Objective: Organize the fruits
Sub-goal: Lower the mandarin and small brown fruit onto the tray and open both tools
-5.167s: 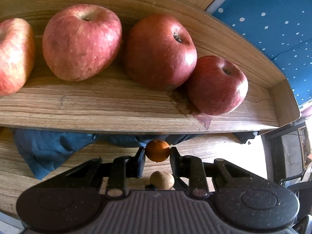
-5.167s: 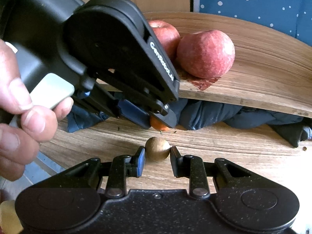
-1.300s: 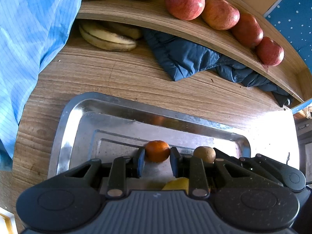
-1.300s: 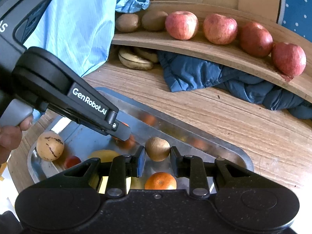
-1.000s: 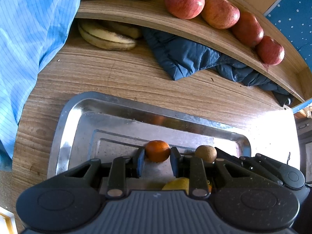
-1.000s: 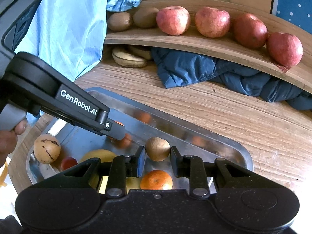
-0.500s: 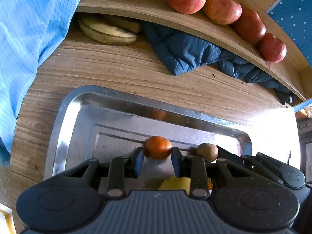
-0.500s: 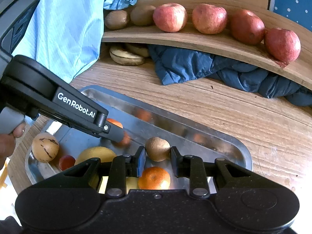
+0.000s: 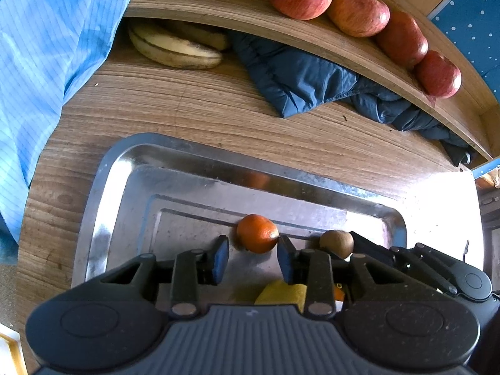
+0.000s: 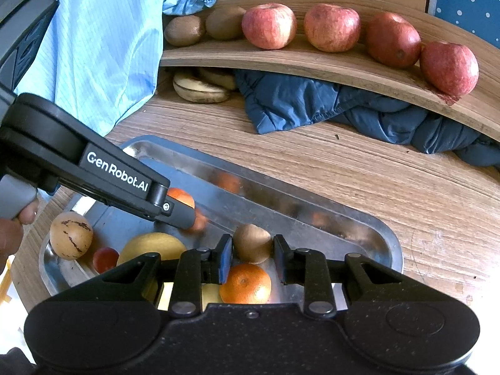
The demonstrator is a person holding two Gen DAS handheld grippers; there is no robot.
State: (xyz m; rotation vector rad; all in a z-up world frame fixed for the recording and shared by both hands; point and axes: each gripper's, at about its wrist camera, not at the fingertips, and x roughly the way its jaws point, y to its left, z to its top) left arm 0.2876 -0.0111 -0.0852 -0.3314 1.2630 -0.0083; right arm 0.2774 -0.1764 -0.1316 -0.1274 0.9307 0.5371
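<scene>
Left tongs (image 9: 253,254) are spread, orange (image 9: 257,233) released on the tray (image 9: 93,206). Right tongs (image 10: 253,257) look slackened around the kiwi (image 10: 252,243); contact can't be told. Both should be lifted straight up so nothing gets nudged.

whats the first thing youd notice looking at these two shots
The row of four red apples on the curved wooden shelf at the back catches the eye first. Next comes the shiny metal tray in front on the wooden table, where the left gripper has its jaws open around a small orange and the right gripper brackets a brown kiwi.
</scene>
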